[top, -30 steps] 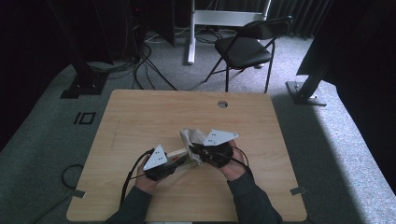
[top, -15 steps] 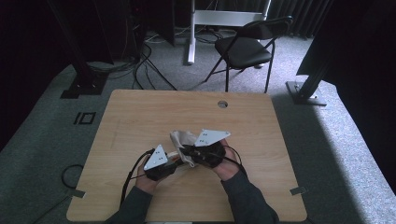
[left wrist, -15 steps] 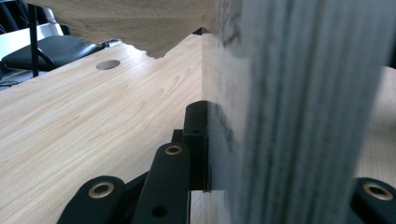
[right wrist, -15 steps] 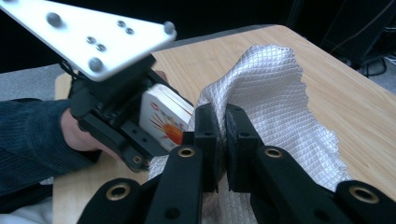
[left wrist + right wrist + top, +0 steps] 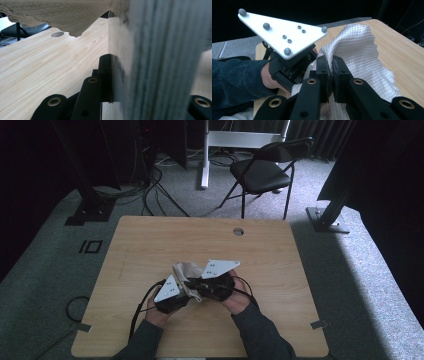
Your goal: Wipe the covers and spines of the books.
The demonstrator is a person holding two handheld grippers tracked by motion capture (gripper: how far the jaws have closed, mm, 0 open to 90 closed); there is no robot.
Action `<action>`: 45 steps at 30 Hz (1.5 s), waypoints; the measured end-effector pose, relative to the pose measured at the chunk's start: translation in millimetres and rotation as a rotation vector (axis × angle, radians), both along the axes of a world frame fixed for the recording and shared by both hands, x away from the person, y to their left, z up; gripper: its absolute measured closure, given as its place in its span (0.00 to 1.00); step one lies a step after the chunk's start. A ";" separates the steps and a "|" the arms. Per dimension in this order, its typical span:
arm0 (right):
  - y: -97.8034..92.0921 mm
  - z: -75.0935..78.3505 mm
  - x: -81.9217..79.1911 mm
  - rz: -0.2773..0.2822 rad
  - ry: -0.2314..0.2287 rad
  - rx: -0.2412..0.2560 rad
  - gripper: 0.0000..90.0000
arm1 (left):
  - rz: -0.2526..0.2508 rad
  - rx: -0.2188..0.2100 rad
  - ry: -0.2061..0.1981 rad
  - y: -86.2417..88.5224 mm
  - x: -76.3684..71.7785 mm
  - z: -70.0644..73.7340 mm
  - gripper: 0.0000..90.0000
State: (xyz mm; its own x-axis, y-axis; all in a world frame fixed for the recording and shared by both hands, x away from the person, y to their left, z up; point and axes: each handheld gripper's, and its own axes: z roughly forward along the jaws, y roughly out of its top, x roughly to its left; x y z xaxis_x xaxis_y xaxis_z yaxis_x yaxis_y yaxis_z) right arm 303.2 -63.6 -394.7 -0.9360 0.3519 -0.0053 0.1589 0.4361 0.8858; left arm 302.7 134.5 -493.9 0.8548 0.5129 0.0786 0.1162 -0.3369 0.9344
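Cloth [image 5: 186, 270], pale and quilted in a diamond weave, is sitting bunched between the two tools near the front middle of the bench [image 5: 150, 245], partly lifted off the wood. Right tool [image 5: 332, 65] is pinching a fold of the cloth [image 5: 359, 47], jaws pressed nearly together on the fabric. Left tool [image 5: 172, 297] is lying just beside it, its grey three-cornered plate tilting upward; in the left gripper view the cloth [image 5: 155, 50] is hanging close and blurred against one jaw, but I cannot tell whether that tool is clamping it. Both hands are coming in from the near edge, sleeves dark. Round hole [image 5: 238, 231] is showing near the far edge of the bench. Folding chair [image 5: 262, 170] is standing on the carpet beyond, well apart.
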 end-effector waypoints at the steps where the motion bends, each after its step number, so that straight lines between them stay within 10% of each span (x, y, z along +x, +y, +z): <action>1: 0.5 0.0 0.2 0.005 0.005 0.005 0.94 | 0.002 -0.001 0.001 0.0 -0.1 -0.1 0.87; 16: 1.2 -2.3 0.5 0.005 0.008 0.018 0.94 | 0.007 -0.003 0.008 0.4 0.8 -1.0 0.87; 45: -54.8 -17.2 22.8 -0.204 0.023 0.024 0.94 | 0.028 -0.051 0.014 11.8 3.2 3.1 0.87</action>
